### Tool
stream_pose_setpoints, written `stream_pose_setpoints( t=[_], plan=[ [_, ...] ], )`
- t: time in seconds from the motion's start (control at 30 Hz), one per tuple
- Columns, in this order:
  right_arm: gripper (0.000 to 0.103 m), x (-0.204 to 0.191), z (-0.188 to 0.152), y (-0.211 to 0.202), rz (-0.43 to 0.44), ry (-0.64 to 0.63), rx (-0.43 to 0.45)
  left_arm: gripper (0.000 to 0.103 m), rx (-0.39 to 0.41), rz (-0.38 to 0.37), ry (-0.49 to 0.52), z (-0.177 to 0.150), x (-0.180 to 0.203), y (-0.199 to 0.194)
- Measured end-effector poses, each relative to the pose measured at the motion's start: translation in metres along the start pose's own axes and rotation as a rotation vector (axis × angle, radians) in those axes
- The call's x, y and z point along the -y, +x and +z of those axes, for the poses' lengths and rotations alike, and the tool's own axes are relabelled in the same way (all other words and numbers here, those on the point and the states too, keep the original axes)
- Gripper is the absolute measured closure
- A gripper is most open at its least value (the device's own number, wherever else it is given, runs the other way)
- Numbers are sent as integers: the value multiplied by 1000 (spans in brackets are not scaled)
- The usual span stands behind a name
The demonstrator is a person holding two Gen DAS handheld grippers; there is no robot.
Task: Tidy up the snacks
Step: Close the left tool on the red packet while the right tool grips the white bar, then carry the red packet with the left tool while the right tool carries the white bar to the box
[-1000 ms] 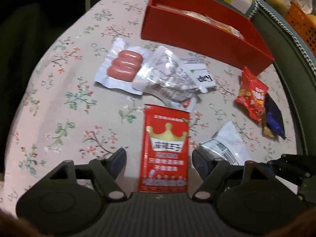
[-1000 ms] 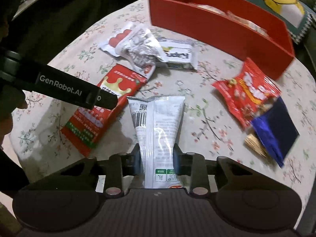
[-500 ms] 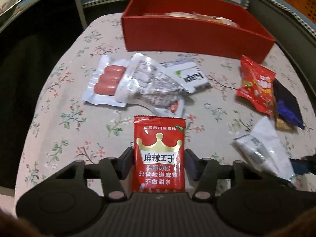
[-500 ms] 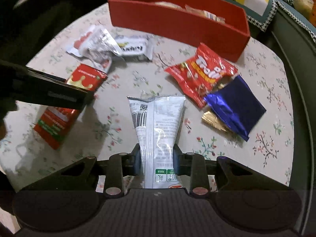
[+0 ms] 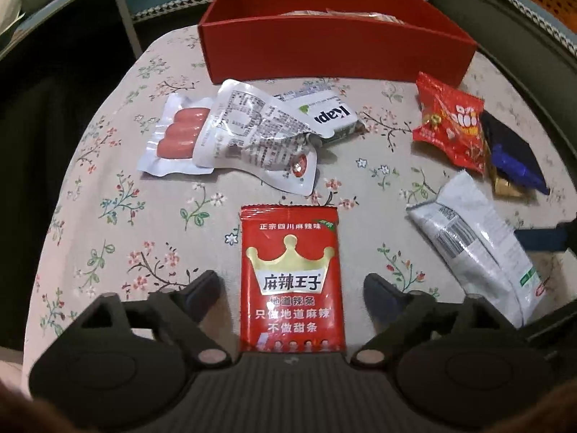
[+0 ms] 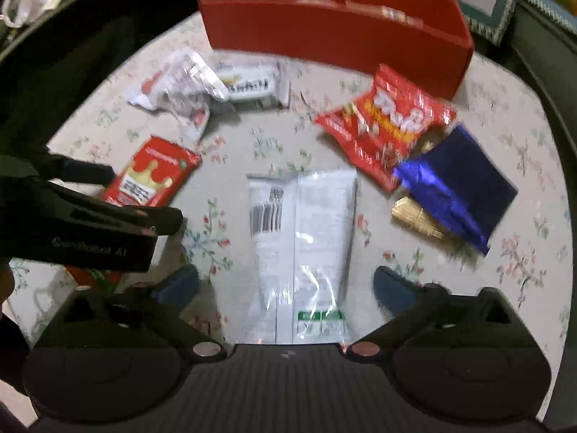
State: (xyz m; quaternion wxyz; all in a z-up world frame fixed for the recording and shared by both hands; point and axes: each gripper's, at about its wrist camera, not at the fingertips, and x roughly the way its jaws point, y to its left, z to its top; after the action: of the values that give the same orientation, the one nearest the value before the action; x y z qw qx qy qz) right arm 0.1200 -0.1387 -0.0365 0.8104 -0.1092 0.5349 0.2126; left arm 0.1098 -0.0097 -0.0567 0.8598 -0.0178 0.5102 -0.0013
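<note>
both my jaws have just sprung wide: left gripper (image 5: 292, 285) drops the red crown packet (image 5: 291, 281), right gripper (image 6: 286, 285) the white pouch (image 6: 301, 249), both short of the red box (image 5: 324, 50) at the table's far edge

On my right wrist feed everything smears with blur, the white pouch (image 6: 301, 249) print is unreadable, and my left gripper (image 6: 144, 195) covers part of the red crown packet (image 6: 151, 176).
</note>
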Motion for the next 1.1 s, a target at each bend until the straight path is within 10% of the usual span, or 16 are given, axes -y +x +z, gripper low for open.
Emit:
stream_pose_setpoints(
  t=[0.13,0.27,0.37,1.1],
  plan=[
    [3,0,3,0,-18,7,-12,14,6,-10,-16,0,-2,-4],
    [51,-4,5,-8,-81,-20,-7,35,13,-6,-19,1,-3,-10],
    [62,-3,5,-14,-85,-9,-1,40,13,-29,-41,2,-6,-13],
    [64,7,20,-57,-98,68,156,41,154,-132,-75,33,2,-50]
  ],
)
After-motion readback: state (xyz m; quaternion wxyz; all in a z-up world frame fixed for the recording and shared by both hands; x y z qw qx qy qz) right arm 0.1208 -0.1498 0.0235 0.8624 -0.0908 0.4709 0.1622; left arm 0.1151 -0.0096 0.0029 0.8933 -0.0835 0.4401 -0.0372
